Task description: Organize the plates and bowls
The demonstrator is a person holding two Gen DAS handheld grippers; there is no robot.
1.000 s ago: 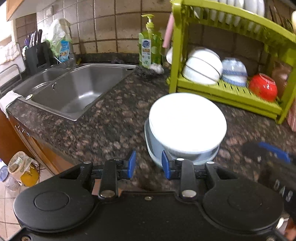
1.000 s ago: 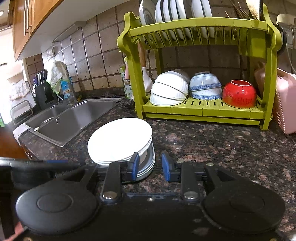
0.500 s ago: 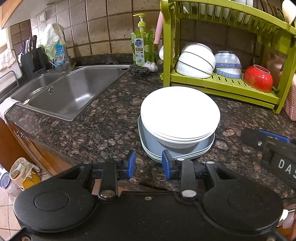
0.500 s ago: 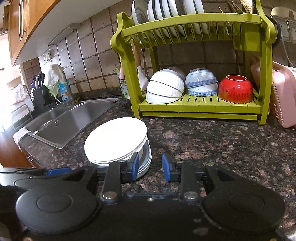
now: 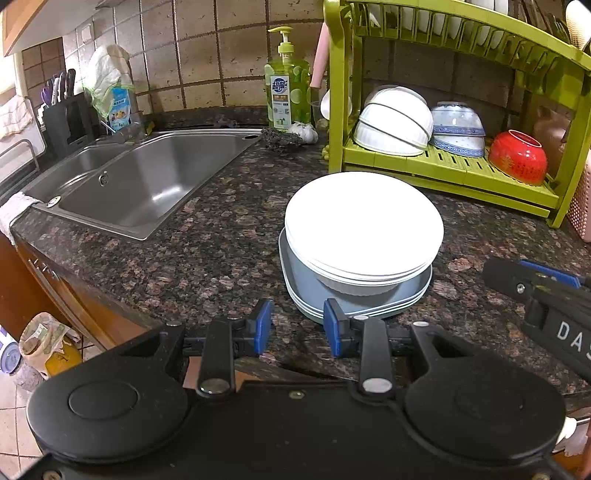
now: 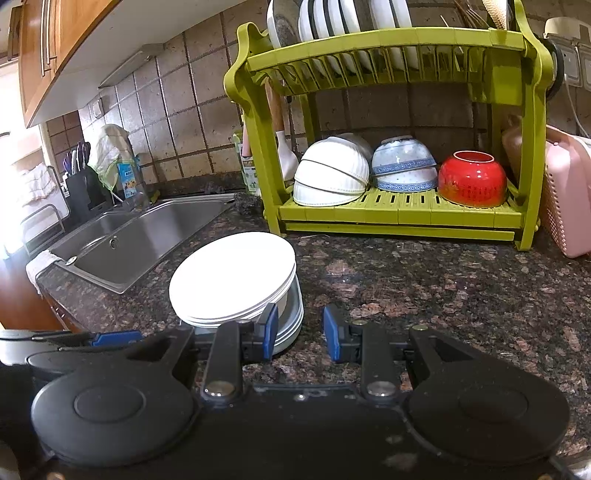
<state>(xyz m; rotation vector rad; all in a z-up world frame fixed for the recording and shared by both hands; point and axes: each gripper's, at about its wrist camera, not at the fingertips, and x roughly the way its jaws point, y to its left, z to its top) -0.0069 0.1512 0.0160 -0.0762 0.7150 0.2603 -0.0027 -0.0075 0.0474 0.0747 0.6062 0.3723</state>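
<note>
While both grippers hung low at the counter's front edge, the left gripper [image 5: 297,326] sat nearest the work, jaws parted and holding nothing, its right blue pad just short of the rim of the stack of plates [image 5: 364,229]. That stack stood on the granite countertop [image 5: 207,236]: white round plates on top, a white bowl visible under them, grey squarish plates at the bottom. From the left jaws it lay straight ahead and slightly right, rims level, so a flat edge pinch looked the likely entry. The right gripper [image 6: 297,332] was also open and empty, with the stack [image 6: 232,275] off to its left, partly behind its left pad, so it read as the worse-placed one. Further back stood the green dish rack [image 6: 402,218], lower shelf holding upturned white bowls [image 6: 332,177], blue-patterned bowls [image 6: 402,162] and a red bowl [image 6: 471,179], with upright plates [image 6: 332,22] slotted on top. Sink [image 5: 147,177] lay far left.
</note>
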